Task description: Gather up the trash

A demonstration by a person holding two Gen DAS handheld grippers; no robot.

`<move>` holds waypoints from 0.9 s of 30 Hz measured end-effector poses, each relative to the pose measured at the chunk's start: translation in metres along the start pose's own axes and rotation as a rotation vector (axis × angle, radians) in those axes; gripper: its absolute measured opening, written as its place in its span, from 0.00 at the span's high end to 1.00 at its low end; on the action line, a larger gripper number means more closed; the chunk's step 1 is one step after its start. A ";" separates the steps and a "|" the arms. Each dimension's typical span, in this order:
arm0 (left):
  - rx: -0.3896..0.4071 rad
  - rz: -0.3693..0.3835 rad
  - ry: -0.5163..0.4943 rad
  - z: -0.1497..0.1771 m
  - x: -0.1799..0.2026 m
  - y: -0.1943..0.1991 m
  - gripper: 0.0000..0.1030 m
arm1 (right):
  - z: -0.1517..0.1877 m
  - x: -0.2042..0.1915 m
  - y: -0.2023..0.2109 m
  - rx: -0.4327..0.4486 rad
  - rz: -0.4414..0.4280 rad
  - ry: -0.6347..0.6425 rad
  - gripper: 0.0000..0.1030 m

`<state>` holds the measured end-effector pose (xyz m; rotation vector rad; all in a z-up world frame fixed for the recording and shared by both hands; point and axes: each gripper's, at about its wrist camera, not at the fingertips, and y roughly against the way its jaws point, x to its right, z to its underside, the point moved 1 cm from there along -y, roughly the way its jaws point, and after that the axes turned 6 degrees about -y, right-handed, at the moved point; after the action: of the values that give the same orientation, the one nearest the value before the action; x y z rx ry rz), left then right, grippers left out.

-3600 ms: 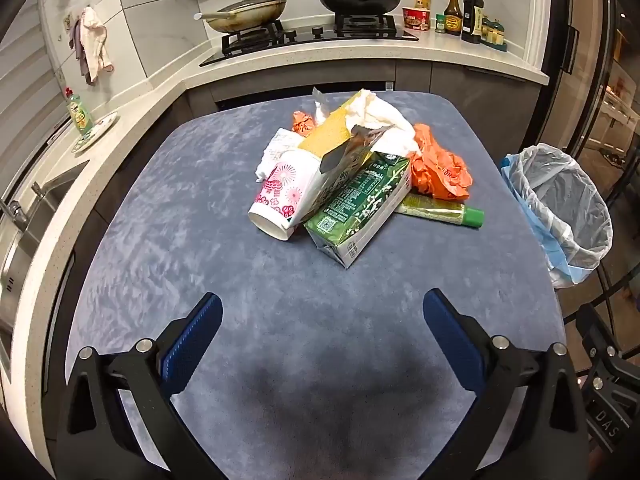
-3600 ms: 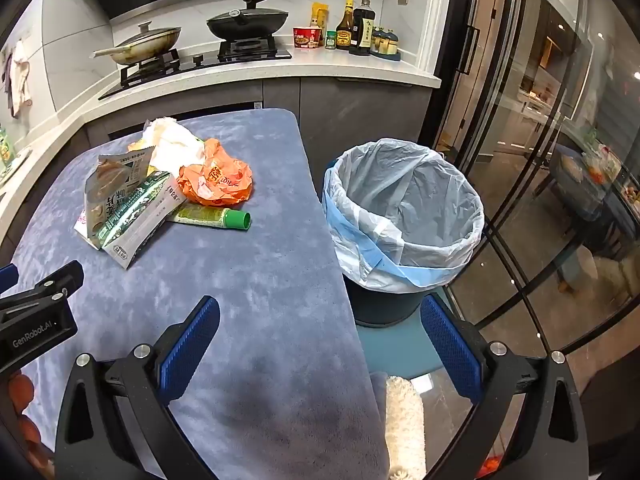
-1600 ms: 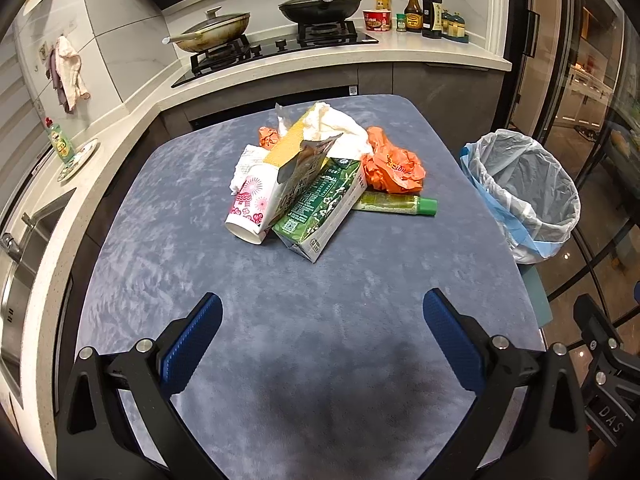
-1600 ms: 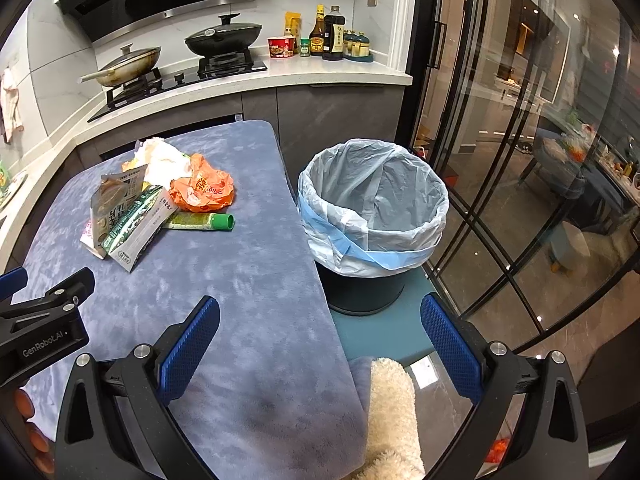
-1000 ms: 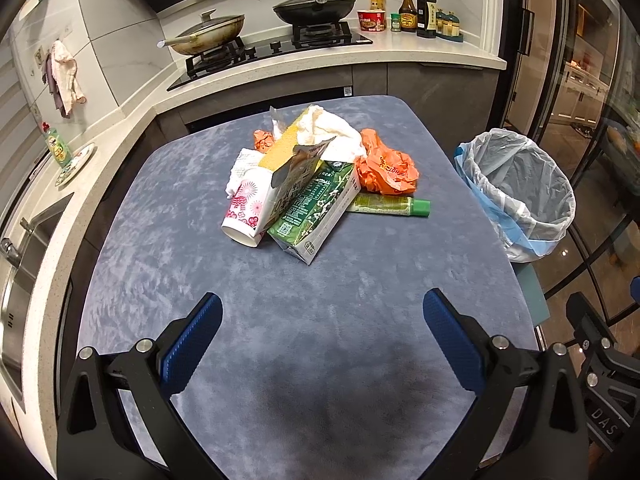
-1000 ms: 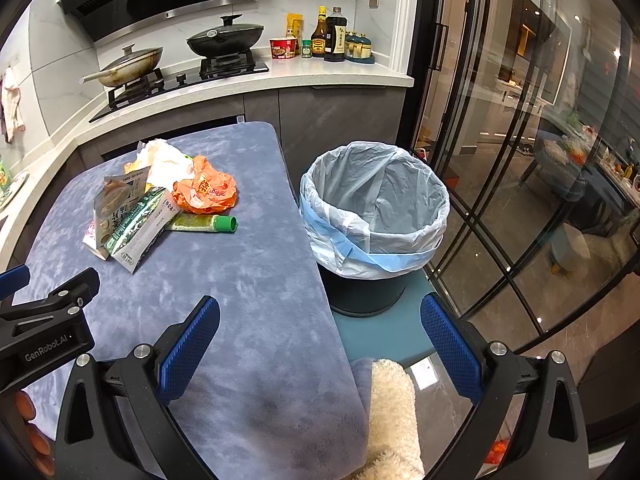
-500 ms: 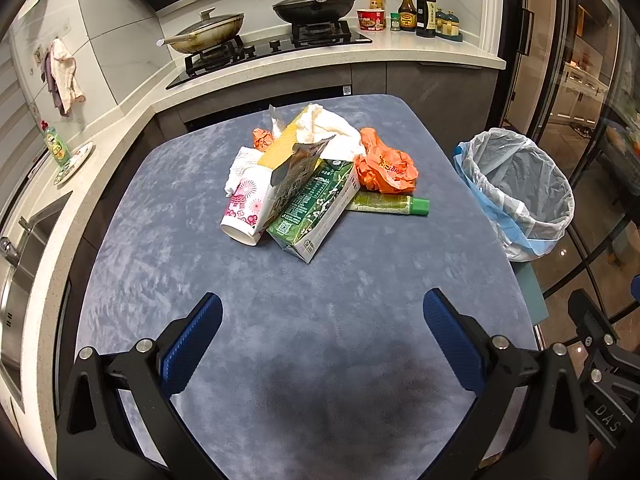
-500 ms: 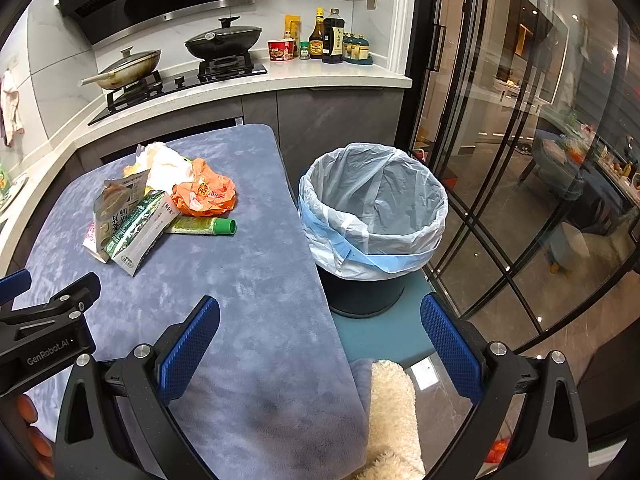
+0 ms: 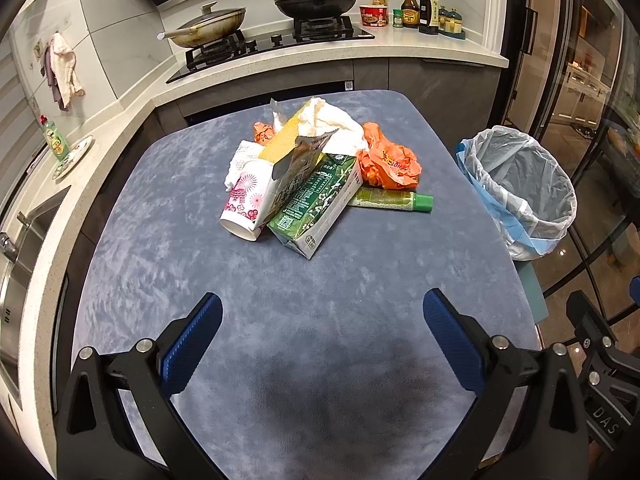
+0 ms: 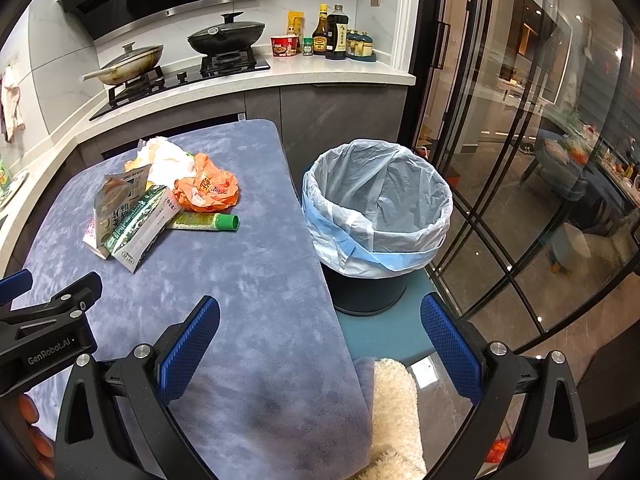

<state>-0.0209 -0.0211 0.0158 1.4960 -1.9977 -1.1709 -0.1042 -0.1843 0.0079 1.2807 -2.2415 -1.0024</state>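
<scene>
The left gripper point(image 9: 322, 320) and right gripper point(image 10: 320, 322) are being held with jaws spread wide, gripping nothing. The trash pile (green carton point(image 9: 316, 204), paper cup point(image 9: 244, 204), orange wrapper point(image 9: 390, 162), green tube point(image 9: 390, 200)) is lying left of the lined bin point(image 10: 378, 200).

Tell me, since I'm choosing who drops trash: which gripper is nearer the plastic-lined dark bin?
Right. The right gripper hangs at the table's edge, with the plastic-lined dark bin just ahead. The left gripper hangs over mid-table, bin off rightward.

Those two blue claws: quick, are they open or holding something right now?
Left gripper: open, holding nothing.
Right gripper: open, holding nothing.
</scene>
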 end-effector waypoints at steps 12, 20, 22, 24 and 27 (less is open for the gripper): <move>-0.027 0.043 0.052 0.003 -0.009 -0.016 0.07 | 0.002 -0.001 -0.013 -0.034 -0.004 0.006 0.07; -0.027 0.030 0.184 0.001 -0.066 -0.050 0.07 | 0.002 -0.005 -0.036 -0.070 -0.033 0.000 0.07; -0.017 0.010 0.202 0.001 -0.080 -0.056 0.07 | 0.001 -0.007 -0.042 -0.077 -0.039 -0.002 0.07; -0.015 -0.008 0.210 0.001 -0.091 -0.066 0.07 | 0.001 -0.011 -0.050 -0.084 -0.045 0.001 0.07; -0.012 -0.029 0.215 -0.002 -0.104 -0.082 0.07 | -0.003 -0.021 -0.061 -0.095 -0.049 0.021 0.07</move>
<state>0.0670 0.0664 -0.0306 1.5777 -1.8285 -0.9858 -0.0554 -0.1875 -0.0346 1.3051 -2.1297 -1.0942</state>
